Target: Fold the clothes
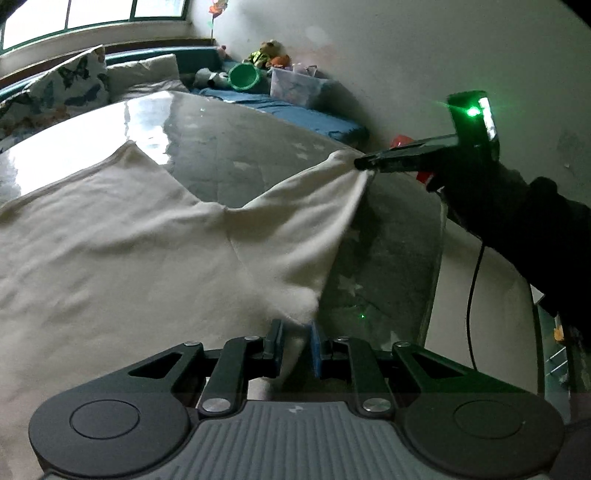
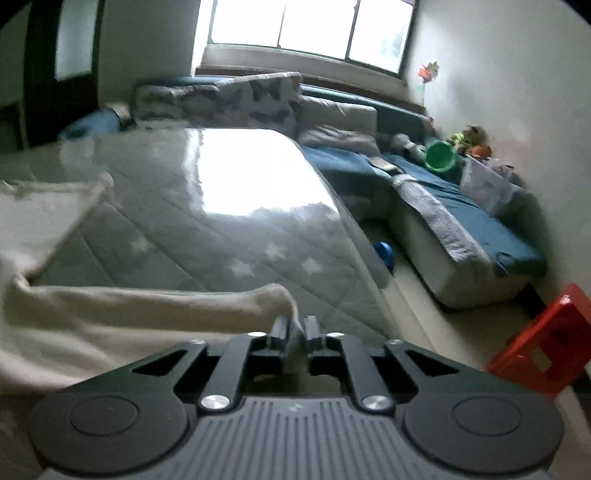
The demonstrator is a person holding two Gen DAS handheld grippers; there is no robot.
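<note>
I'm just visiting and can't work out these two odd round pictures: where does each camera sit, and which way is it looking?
Left wrist view: rides on the left tongs, looking along them across the white garment at the right tongs and the sleeved hand holding them.
Right wrist view: rides on the right tongs, facing the window; no hand shows.
Shared: garment, glossy table, blue sofa, green bowl.
</note>
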